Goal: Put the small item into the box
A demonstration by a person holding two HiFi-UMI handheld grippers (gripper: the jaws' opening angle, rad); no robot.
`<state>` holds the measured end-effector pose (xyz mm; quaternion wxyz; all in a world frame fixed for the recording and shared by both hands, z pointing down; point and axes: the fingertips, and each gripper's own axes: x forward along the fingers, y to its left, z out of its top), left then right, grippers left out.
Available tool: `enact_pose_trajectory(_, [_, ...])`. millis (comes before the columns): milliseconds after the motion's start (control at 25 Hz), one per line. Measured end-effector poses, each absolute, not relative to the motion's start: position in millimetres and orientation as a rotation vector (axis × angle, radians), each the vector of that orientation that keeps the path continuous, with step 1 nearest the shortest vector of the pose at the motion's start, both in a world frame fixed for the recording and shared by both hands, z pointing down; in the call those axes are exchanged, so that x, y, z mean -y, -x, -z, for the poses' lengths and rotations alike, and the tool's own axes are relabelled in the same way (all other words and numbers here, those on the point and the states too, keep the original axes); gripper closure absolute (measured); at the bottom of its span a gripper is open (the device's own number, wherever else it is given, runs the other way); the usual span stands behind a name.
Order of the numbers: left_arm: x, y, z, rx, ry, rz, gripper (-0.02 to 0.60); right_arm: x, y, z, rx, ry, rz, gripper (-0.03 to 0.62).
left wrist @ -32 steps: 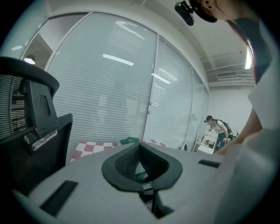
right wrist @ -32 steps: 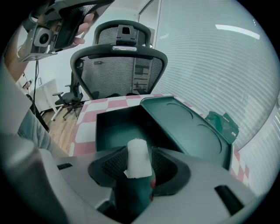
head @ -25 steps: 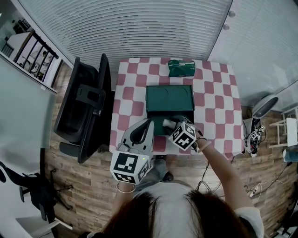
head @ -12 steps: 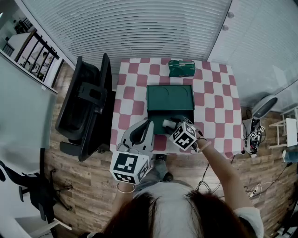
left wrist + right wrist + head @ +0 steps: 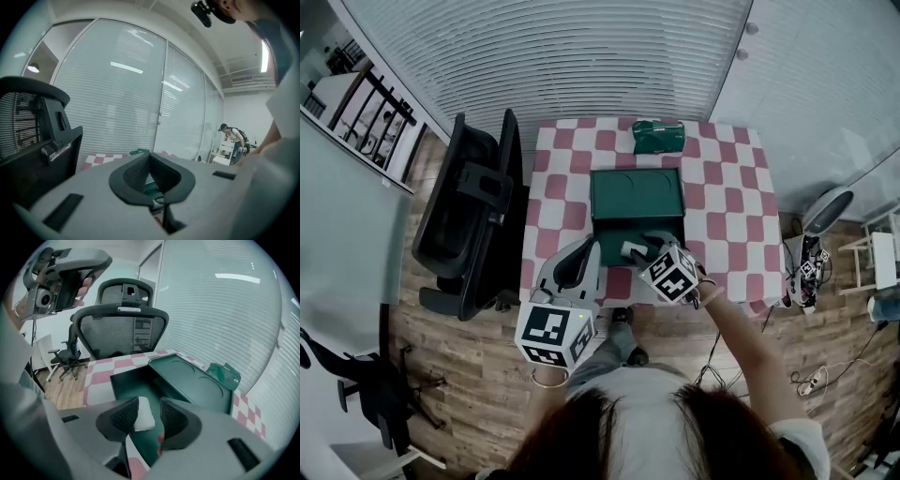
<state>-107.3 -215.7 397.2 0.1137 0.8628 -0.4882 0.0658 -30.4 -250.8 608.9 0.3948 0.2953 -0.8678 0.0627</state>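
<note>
A dark green box stands open near the front edge of the checkered table, its lid laid back flat. The small white item sits between the jaws of my right gripper over the box's front part. It touches the left pad, with a gap to the right pad. These jaws have just been closing. From the head view the item shows at the right gripper tips. My left gripper hovers by the box's front left corner, its tips together and holding nothing.
A green packet lies at the table's far edge behind the lid. A black office chair stands against the table's left side. Wooden floor surrounds the table, and window blinds run behind it.
The head view has shifted a little. Both grippers stay in nearly the same place beside the box, with the white item still at the right gripper's tips.
</note>
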Motion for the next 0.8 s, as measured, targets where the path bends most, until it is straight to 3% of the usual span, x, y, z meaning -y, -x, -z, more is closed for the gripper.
enact_pose_trajectory(800, [160.2, 108.5, -387.4, 1.501, -2.519, -0.173, 0.574, 209.0, 8.8, -554.7, 2.305, -0.984, -0.193, 0.513])
